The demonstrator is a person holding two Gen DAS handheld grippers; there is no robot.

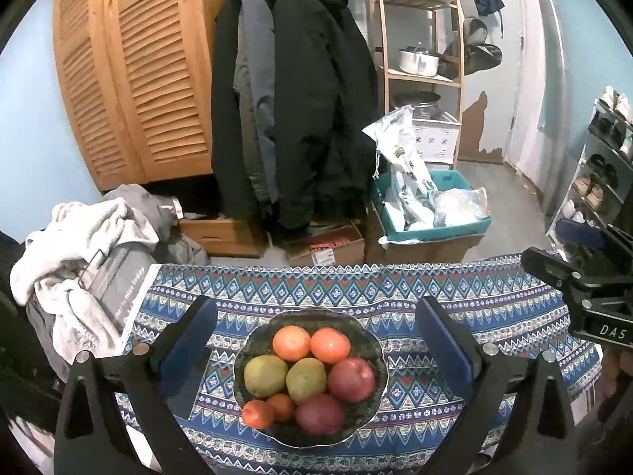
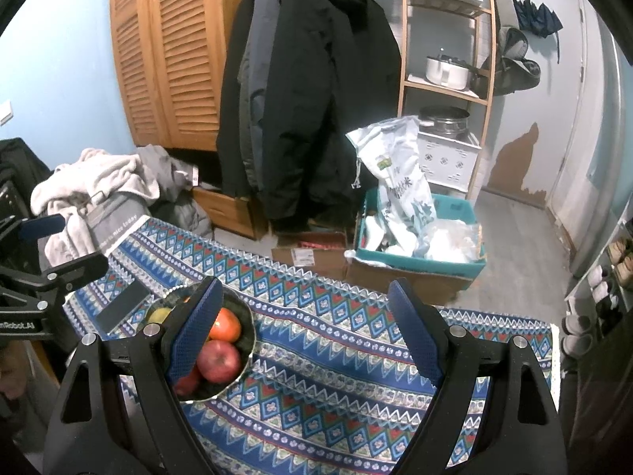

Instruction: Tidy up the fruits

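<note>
I had both grippers hovering over the counter [image 1: 494,297], and the job looked close to finished. Every fruit I could see sat in the dark bowl [image 1: 253,342]: two oranges [image 1: 291,343], two green pears [image 1: 266,374], two red apples [image 1: 351,380] and two small tangerines [image 1: 258,414] at its near rim. The left gripper [image 1: 312,340] framed the bowl, its fingers spread wide and holding nothing. The right gripper [image 2: 304,328] was off to the bowl's right over bare cloth, fingers wide and empty too. I saw no loose fruit left, though parts of the counter were hidden.
</note>
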